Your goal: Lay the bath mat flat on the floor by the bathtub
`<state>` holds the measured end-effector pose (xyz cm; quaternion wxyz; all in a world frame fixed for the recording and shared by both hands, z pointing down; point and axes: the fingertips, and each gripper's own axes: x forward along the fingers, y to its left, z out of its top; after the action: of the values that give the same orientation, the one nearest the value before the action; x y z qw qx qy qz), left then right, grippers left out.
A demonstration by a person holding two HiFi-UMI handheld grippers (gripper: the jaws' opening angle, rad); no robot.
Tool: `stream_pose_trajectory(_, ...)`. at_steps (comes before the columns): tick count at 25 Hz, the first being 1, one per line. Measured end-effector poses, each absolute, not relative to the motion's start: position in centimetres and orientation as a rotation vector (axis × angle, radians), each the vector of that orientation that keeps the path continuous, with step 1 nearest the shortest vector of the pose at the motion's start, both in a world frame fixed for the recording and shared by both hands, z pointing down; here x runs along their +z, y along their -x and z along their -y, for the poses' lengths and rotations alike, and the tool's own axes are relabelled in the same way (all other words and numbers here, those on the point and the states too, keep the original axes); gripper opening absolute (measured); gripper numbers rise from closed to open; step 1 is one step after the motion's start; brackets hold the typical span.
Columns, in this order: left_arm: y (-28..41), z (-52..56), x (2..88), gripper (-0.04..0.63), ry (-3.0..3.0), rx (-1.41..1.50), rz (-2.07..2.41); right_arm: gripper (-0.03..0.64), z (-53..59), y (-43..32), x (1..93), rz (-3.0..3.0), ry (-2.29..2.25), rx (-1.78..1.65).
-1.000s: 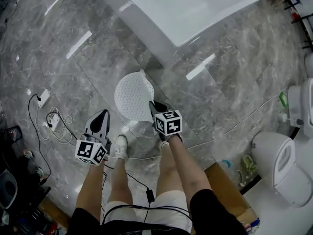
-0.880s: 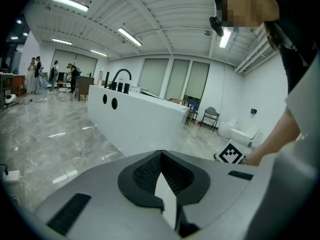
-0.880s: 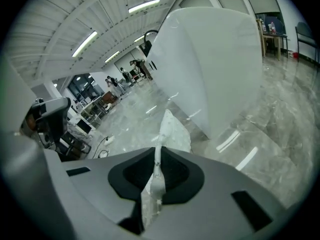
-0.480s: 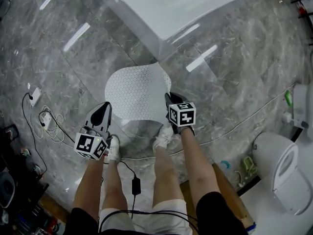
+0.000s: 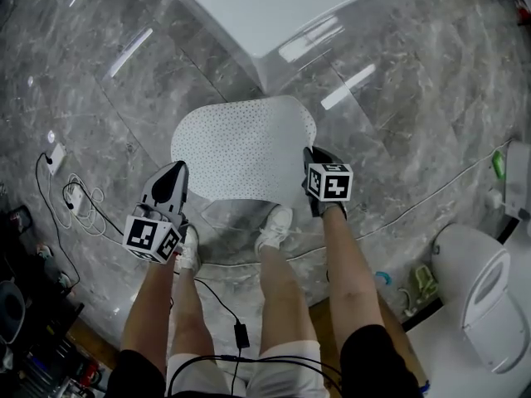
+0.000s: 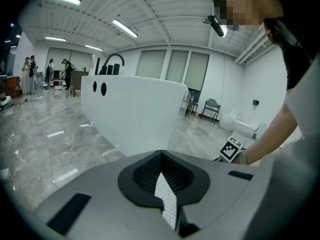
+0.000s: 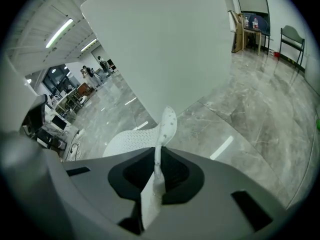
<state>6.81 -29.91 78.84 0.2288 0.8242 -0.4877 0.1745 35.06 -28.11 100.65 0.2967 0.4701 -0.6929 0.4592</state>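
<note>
The white dotted bath mat (image 5: 242, 148) hangs spread between my two grippers above the grey marble floor, just in front of the white bathtub (image 5: 274, 15). My left gripper (image 5: 177, 171) is shut on the mat's left edge; in the left gripper view a strip of mat (image 6: 166, 201) shows between the jaws of the left gripper (image 6: 162, 181). My right gripper (image 5: 309, 154) is shut on the mat's right edge. In the right gripper view the mat (image 7: 165, 129) rises from the closed right gripper (image 7: 157, 171), with the bathtub (image 7: 160, 49) wall close ahead.
The person's feet (image 5: 274, 226) stand right below the mat. A power strip (image 5: 56, 157) and coiled cables (image 5: 79, 201) lie on the floor at the left. A toilet (image 5: 477, 284) stands at the right, with a thin cable (image 5: 415, 206) running toward it.
The mat has opened from a narrow hanging shape into a wide sheet. My right gripper has moved right, and both grippers with the mat are closer to the tub.
</note>
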Motion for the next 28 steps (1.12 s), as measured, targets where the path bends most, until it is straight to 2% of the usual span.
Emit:
stream_pose_trajectory(14,-8.7,30.8,80.7,0.014,-2.26,0.491,1.355,0.043,29.3,-41.3,104.3,1.63,-1.304,1.136)
stream_pose_trajectory(20,-9.2,30.8,80.9,0.014,-2.262,0.49,1.345,0.068,28.5,-42.5,104.9,1.547,-1.287,1.05)
stream_pose_trajectory(21,-9.2,30.8,80.9,0.014,-2.263,0.489,1.343,0.036,28.6,-42.7,104.8,1.543,-1.3,1.033)
stream_pose_trajectory(28,-8.9,30.2,80.9,0.014,-2.265,0.481,1.341,0.036,28.9,-43.8,104.2,1.522,-1.349,1.041)
